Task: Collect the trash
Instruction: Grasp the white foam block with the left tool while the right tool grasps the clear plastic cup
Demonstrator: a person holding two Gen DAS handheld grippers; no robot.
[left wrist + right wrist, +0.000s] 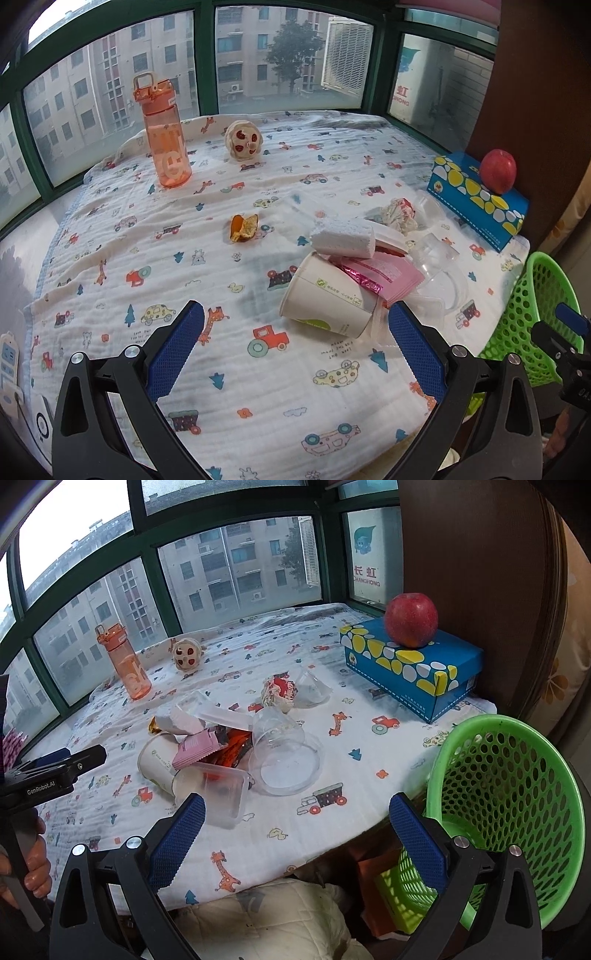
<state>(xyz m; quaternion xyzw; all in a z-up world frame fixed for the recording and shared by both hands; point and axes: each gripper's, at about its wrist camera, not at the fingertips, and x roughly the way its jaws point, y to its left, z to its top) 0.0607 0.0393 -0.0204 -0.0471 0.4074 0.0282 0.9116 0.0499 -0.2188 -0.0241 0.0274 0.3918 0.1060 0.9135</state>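
A pile of trash lies on the patterned cloth: a tipped white paper cup (325, 295) (157, 762), a white foam block (343, 238) (177, 722), a pink wrapper (384, 275) (195, 751), clear plastic cups (282, 755) (437, 271), a clear plastic box (218, 792), a crumpled wrapper (399, 214) (279, 692) and an orange peel (243, 227). A green mesh basket (509, 797) (535, 314) stands at the table's right edge. My left gripper (295, 354) is open, just short of the paper cup. My right gripper (297, 840) is open and empty, between the pile and the basket.
An orange water bottle (166, 136) (127, 664) and a round toy (243, 140) (186, 653) stand near the window. A red apple (410, 619) (496, 170) sits on a blue tissue box (410, 670) (476, 199) at the right. The left gripper body (55, 771) shows in the right wrist view.
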